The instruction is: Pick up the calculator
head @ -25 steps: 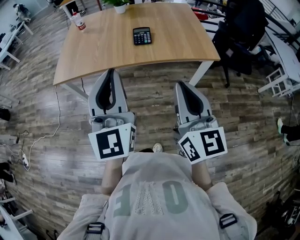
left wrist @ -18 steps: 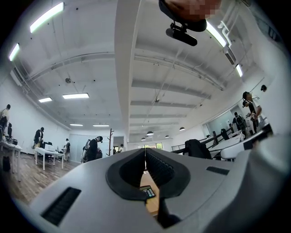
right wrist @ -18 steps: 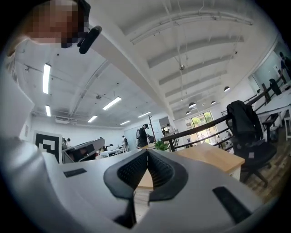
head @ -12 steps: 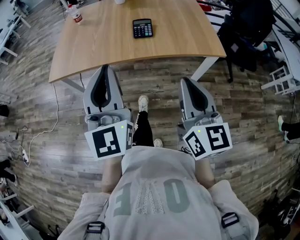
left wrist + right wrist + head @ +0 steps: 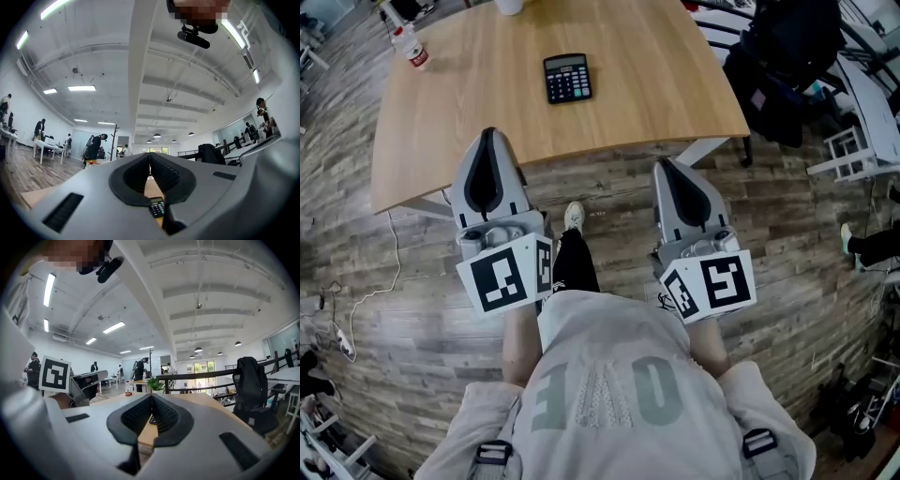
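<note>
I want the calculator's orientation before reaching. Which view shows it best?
The head view: the calculator lies whole on the table. The left gripper view catches only part of it, small and low; the right gripper view, just a dark sliver.

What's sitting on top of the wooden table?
On the table: a calculator, a bottle and a potted plant. The left gripper covers part of the near edge.
</note>
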`<act>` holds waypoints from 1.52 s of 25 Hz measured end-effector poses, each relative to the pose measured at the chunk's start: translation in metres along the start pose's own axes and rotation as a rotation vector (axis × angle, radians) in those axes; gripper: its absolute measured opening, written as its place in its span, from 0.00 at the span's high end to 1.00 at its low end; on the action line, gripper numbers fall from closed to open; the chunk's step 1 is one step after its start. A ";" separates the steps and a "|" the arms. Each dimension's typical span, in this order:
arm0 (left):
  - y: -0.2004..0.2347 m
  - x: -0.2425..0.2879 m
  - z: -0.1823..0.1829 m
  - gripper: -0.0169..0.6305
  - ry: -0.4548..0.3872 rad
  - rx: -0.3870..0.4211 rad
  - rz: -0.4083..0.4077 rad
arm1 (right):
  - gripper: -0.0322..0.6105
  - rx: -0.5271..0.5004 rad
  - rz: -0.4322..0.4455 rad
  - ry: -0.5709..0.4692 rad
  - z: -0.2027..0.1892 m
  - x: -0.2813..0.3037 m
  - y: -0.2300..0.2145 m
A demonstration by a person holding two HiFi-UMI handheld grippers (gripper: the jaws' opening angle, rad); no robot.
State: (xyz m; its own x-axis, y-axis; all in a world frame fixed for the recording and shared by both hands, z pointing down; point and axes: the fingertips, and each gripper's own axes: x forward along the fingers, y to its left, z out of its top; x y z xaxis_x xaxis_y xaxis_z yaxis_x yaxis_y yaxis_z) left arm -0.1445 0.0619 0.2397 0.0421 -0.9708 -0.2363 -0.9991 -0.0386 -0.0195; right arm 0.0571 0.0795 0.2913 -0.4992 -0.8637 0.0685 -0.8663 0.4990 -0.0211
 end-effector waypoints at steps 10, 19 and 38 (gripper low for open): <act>0.034 0.113 -0.017 0.96 0.011 -0.020 -0.067 | 0.92 0.035 -0.006 0.014 0.028 0.126 -0.017; 0.059 0.206 -0.023 0.96 0.016 -0.010 -0.109 | 0.92 0.024 -0.021 -0.013 0.055 0.218 -0.034; 0.058 0.268 -0.042 0.96 0.051 0.028 -0.081 | 0.92 0.080 0.043 0.004 0.048 0.287 -0.064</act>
State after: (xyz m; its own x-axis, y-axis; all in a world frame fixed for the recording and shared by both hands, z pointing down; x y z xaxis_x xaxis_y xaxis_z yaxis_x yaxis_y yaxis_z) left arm -0.1913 -0.2108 0.2162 0.1215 -0.9756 -0.1831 -0.9917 -0.1115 -0.0638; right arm -0.0315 -0.2032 0.2639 -0.5361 -0.8413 0.0700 -0.8427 0.5283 -0.1038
